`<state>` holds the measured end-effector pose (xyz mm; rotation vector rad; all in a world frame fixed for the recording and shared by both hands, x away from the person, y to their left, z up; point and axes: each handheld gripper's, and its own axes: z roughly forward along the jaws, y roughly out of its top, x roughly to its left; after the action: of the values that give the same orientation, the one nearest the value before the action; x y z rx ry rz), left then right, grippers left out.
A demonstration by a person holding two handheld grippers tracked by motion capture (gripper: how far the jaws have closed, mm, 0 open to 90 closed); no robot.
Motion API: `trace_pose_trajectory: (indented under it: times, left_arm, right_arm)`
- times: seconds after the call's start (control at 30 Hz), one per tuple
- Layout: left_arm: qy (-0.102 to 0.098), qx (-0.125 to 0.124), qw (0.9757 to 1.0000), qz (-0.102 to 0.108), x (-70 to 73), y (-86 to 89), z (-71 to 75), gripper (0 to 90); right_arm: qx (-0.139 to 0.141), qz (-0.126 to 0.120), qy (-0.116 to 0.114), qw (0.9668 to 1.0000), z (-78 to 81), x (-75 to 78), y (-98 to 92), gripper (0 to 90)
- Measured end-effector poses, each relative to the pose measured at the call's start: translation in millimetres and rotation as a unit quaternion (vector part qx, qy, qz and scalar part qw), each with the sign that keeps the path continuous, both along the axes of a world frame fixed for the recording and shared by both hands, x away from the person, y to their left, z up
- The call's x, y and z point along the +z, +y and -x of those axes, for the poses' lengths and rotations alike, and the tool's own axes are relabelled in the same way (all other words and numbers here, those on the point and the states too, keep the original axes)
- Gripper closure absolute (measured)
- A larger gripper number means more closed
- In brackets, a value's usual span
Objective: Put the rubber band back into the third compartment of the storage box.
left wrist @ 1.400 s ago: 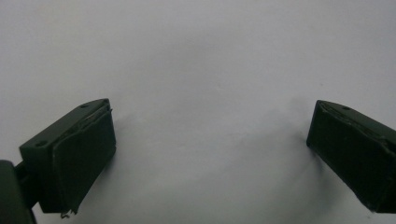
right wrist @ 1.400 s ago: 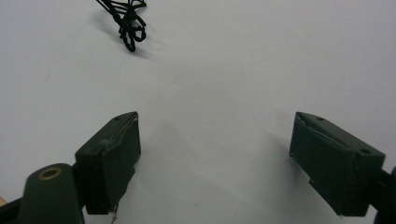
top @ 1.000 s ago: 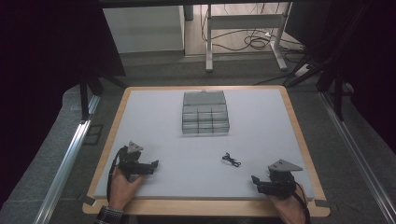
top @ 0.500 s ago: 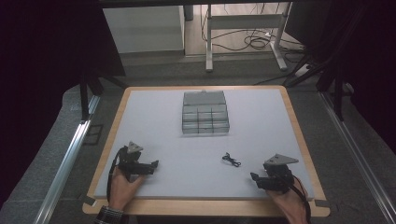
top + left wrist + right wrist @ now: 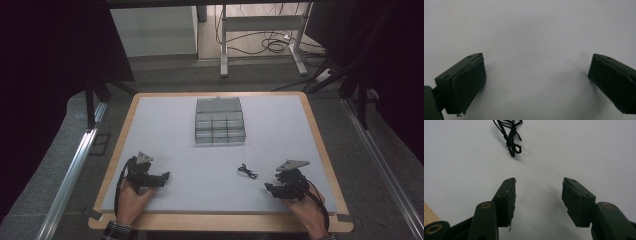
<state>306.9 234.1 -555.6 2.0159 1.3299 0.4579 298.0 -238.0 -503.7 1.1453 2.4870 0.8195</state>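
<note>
A small tangle of black cord (image 5: 247, 171) lies on the white table top (image 5: 280, 130), near the front right. My right gripper (image 5: 269, 189) sits just right of and nearer than the cord, open, jaws pointing toward it. In the right gripper view the black cord (image 5: 509, 132) lies ahead of the open right gripper (image 5: 539, 182), apart from it. My left gripper (image 5: 163, 177) rests at the front left, open and empty. In the left gripper view the wide-open left gripper (image 5: 536, 67) has only bare white surface between its jaws.
A clear plastic compartment box (image 5: 219, 121) with its lid up stands at the table's middle back. A wooden rim (image 5: 320, 145) borders the table. A metal rail (image 5: 75, 165) runs along the left side, and desk legs and cables lie on the floor beyond.
My right gripper has shifted slightly forward and left toward the cord. The left gripper has stayed in place.
</note>
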Motion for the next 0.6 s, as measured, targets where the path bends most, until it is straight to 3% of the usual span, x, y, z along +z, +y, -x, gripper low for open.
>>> trace_pose_trajectory:
  times: [0.3, 0.57, 0.6]
  left_arm:
    - [0.0, 0.0, 1.0, 0.0, 0.0, 0.0, 0.0, 1.4]
    - [0.0, 0.0, 1.0, 0.0, 0.0, 0.0, 0.0, 1.4]
    - [0.0, 0.0, 1.0, 0.0, 0.0, 0.0, 0.0, 1.4]
  right_arm:
    - [0.011, 0.019, 0.013, 0.9997, -9.2, 4.0, 4.8, 46.2]
    - [0.011, 0.019, 0.042, 0.9989, -17.9, 7.4, 6.3, 50.5]
    - [0.014, 0.02, 0.053, 0.9983, -20.5, 7.7, 7.6, 50.9]
